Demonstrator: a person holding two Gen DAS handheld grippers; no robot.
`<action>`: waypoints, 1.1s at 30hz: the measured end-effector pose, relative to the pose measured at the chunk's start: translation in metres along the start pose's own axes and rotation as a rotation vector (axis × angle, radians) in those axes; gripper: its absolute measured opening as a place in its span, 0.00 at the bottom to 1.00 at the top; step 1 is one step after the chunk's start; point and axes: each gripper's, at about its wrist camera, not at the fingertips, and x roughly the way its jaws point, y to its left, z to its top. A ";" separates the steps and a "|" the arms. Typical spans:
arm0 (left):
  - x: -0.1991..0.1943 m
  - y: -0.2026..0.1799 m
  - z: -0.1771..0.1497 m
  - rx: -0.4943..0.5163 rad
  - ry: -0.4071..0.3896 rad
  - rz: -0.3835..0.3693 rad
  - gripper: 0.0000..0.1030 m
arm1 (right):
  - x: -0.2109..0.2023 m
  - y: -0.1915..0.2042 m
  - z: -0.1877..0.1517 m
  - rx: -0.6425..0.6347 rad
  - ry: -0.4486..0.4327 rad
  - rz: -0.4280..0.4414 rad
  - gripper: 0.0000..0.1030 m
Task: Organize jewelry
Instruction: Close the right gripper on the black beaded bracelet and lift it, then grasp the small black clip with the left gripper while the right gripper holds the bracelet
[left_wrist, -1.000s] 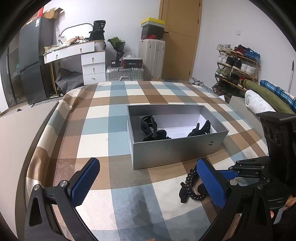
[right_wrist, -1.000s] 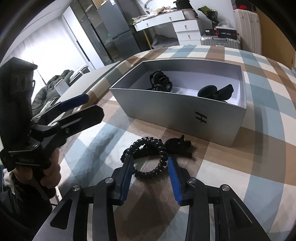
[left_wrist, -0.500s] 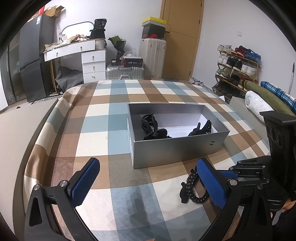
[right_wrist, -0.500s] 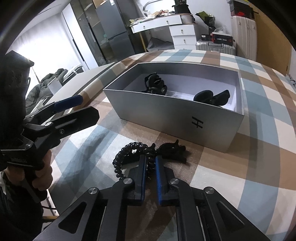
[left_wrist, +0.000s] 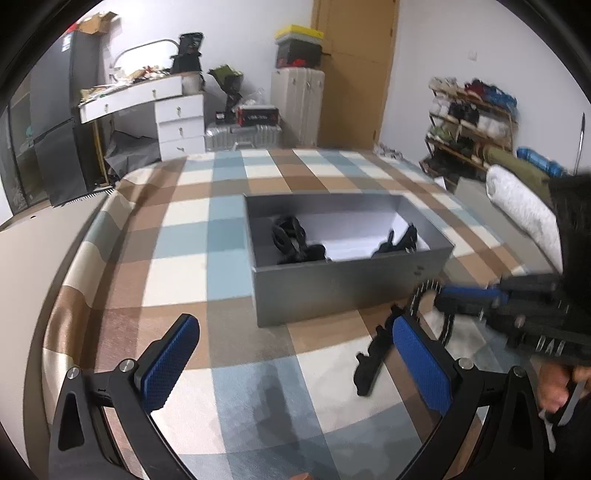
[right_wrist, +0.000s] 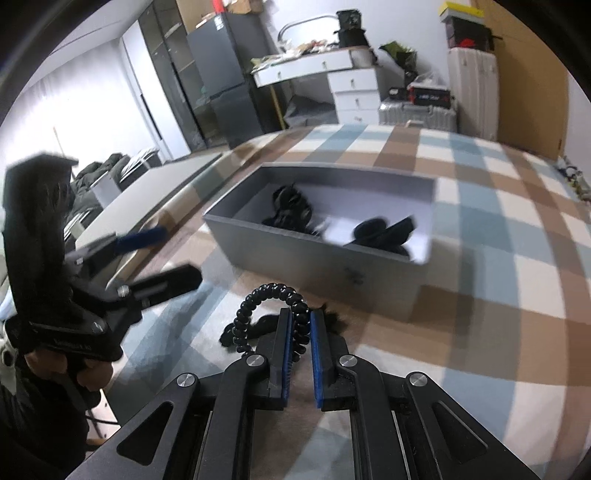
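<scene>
A black beaded bracelet (right_wrist: 258, 295) stands up as a loop off the checked cloth, with my right gripper (right_wrist: 298, 315) shut on its right side. In the left wrist view the same bracelet (left_wrist: 417, 300) is blurred at the right gripper's tip (left_wrist: 441, 297). A black hair clip (left_wrist: 369, 363) lies just below it; I cannot tell whether the two touch. My left gripper (left_wrist: 295, 363) hovers open over the cloth with nothing between its blue pads (left_wrist: 170, 362). The open grey box (left_wrist: 347, 291) beyond holds black hair pieces (left_wrist: 291, 236) and another dark clip (left_wrist: 399, 240).
The checked cloth (left_wrist: 184, 266) covers a round-edged table. A person's hand (right_wrist: 74, 369) holds the left gripper at the left of the right wrist view. Behind are a white desk (left_wrist: 177, 110), suitcases (left_wrist: 295, 107) and a shoe rack (left_wrist: 472, 122).
My right gripper's jaws closed on the bracelet and raised it off the cloth, toward the box. The left gripper stayed open in about the same place.
</scene>
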 end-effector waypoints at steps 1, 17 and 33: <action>0.002 -0.002 -0.001 0.008 0.010 -0.003 0.99 | -0.002 -0.002 0.001 0.005 -0.005 -0.005 0.08; 0.025 -0.029 -0.020 0.143 0.173 -0.064 0.67 | -0.015 -0.012 0.005 0.028 -0.034 -0.026 0.08; 0.015 -0.032 -0.015 0.164 0.134 -0.141 0.09 | -0.015 -0.013 0.005 0.034 -0.037 -0.027 0.08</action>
